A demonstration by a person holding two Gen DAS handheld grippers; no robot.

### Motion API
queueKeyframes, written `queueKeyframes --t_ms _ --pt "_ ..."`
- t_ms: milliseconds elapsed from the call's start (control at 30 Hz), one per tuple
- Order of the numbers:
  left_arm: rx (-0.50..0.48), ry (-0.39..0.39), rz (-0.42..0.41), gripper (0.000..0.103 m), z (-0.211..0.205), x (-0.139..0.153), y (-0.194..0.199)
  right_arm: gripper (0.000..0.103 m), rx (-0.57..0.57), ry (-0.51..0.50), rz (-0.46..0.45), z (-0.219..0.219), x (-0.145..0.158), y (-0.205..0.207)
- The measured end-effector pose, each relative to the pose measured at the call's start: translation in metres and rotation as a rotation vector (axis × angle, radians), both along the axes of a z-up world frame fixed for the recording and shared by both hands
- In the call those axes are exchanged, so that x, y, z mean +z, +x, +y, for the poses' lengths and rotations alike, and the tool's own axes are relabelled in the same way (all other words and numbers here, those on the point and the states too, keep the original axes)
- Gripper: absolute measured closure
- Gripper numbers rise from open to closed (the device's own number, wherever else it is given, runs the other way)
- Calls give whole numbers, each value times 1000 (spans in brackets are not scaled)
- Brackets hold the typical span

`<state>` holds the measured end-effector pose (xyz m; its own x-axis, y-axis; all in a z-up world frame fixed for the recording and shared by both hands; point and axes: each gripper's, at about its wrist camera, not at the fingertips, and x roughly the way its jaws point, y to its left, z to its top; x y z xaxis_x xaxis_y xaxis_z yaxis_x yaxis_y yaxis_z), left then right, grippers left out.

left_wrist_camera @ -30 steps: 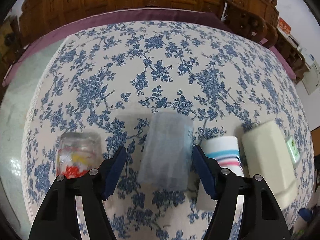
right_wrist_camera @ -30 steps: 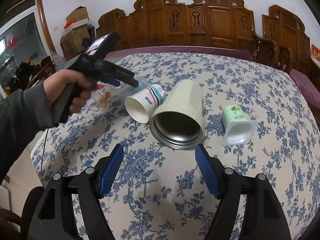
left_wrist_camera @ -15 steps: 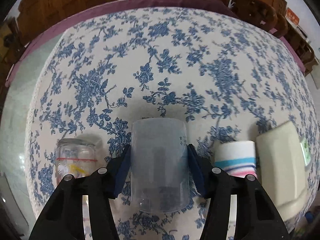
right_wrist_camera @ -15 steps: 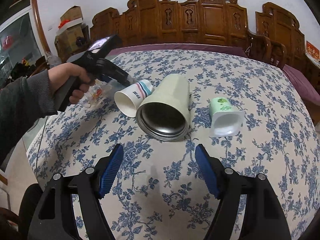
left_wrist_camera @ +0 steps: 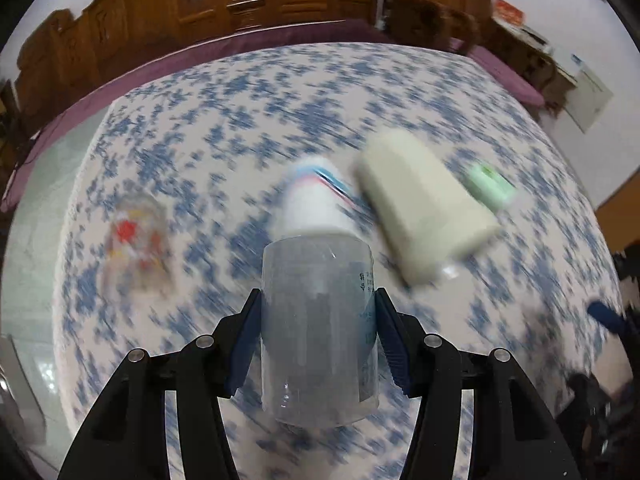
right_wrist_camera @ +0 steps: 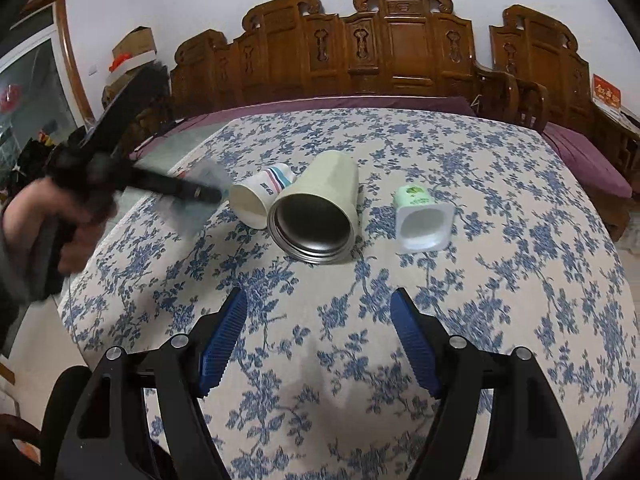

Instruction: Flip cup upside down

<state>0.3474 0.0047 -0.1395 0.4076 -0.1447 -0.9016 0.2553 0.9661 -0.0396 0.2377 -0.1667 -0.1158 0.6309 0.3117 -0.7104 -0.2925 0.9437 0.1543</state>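
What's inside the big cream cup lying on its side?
The cream cup lies with its mouth facing the right wrist camera. Inside you see a bare shiny metal lining, with nothing in it as far as the view reaches. The very bottom is dim.

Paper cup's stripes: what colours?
Teal, pink and dark blue on white paper cup; clearest in the right wrist view.

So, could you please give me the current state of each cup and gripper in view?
left gripper: shut on clear plastic cup
right gripper: open, empty
striped paper cup: on its side
cream metal tumbler: on its side
green-labelled white cup: on its side
printed glass: blurred, unclear
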Motion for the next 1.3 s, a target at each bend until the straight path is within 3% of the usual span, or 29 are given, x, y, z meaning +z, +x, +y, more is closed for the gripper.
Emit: queueKeyframes --t_ms 300,567,700,1300 --pt "-57 -83 51 50 -51 -34 -61 27 -34 -24 11 -17 -4 -22" --pt "-40 -52 61 50 -59 -49 -67 27 -53 -28 14 -22 -1 -29" --pt "-19 -56 29 39 -45 -35 -73 27 -46 -30 6 -16 4 -30" --pt "127 -41 -224 29 70 53 -137 27 98 -56 13 71 18 1"
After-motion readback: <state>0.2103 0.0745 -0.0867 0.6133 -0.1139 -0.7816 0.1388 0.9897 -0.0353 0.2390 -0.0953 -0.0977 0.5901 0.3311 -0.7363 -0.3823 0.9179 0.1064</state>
